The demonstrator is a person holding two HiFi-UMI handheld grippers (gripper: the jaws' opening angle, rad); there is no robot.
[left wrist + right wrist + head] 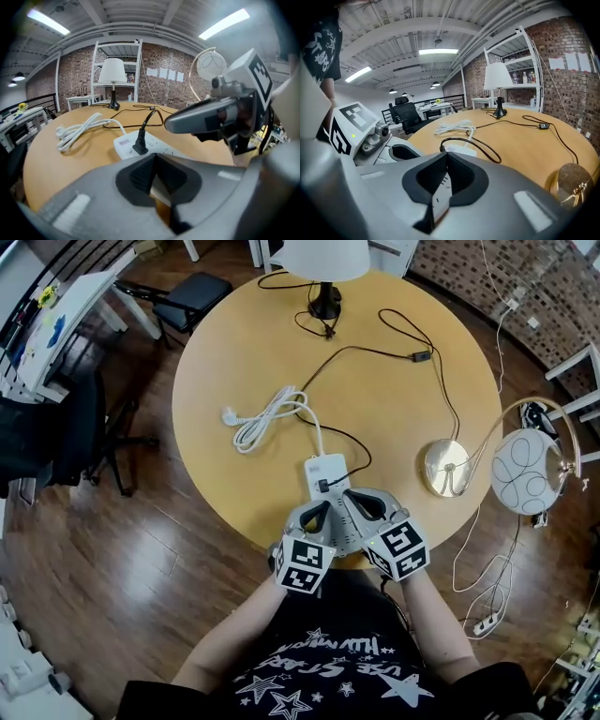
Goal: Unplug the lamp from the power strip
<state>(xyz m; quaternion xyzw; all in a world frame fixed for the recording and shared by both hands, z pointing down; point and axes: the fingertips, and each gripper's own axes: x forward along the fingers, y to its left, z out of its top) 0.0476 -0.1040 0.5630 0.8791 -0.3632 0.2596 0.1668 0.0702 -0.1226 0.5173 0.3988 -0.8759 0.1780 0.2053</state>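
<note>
A white power strip point(328, 469) lies at the near edge of the round wooden table point(244, 343). A black plug point(322, 486) sits in it. Its black cable point(375, 351) runs past an inline switch point(422, 356) toward the white-shaded lamp point(324, 257) at the far edge. My left gripper point(325, 505) and right gripper point(354, 498) hover side by side just behind the strip's near end. Both are shut with nothing between the pads. The left gripper view shows the plug point(139, 144) upright in the strip point(123, 142), just ahead of the shut left gripper point(154, 160). The right gripper point(446, 159) points over the strip point(460, 151).
The strip's own white cord point(267, 418) lies coiled on the table's left half. A round gold lamp base point(447, 468) rests at the right edge, with a white globe shade point(525, 472) hanging beyond it. Black chairs point(187, 292) and white shelves point(577, 381) ring the table.
</note>
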